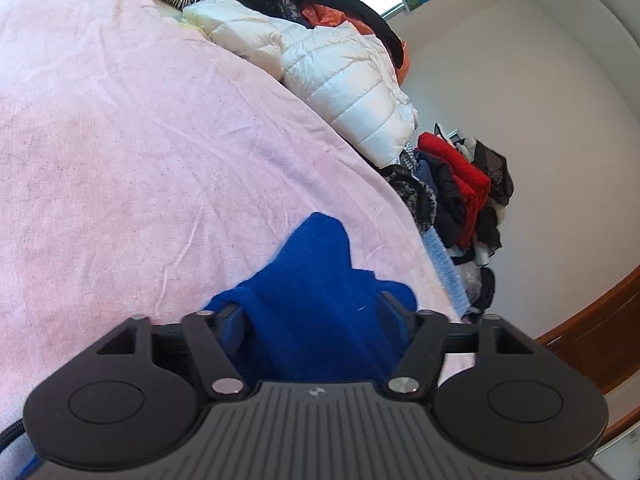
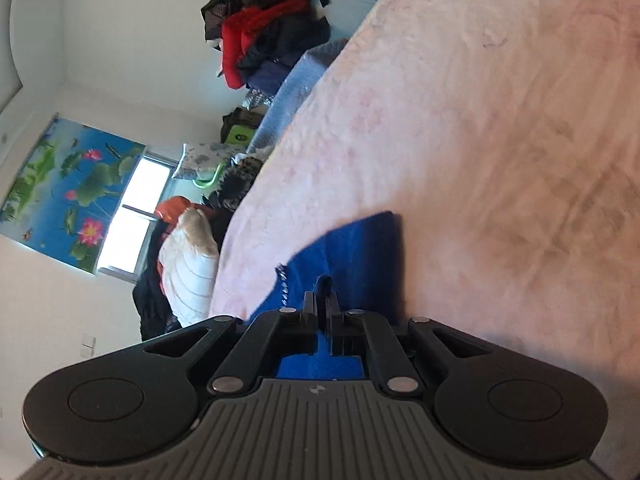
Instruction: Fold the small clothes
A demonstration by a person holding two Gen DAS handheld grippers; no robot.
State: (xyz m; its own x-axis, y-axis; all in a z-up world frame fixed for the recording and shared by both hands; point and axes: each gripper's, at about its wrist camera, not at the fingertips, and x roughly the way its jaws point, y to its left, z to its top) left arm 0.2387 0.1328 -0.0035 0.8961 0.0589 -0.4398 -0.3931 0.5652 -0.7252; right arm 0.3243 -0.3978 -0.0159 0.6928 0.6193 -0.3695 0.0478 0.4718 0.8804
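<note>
On the wrinkled pink cotton bedspread, a soft, fuzzy royal-blue knit garment lies bunched.

Left gripper straddles a thick blue fold, jaws half apart, grip uncertain; right gripper is clenched on its edge. Quilted, glossy white puffer jacket behind.

You have the small royal-blue fleecy knit garment lying rumpled on the pale pink bedsheet, one peaked corner pointing up the sheet, a stitched edge showing.
</note>
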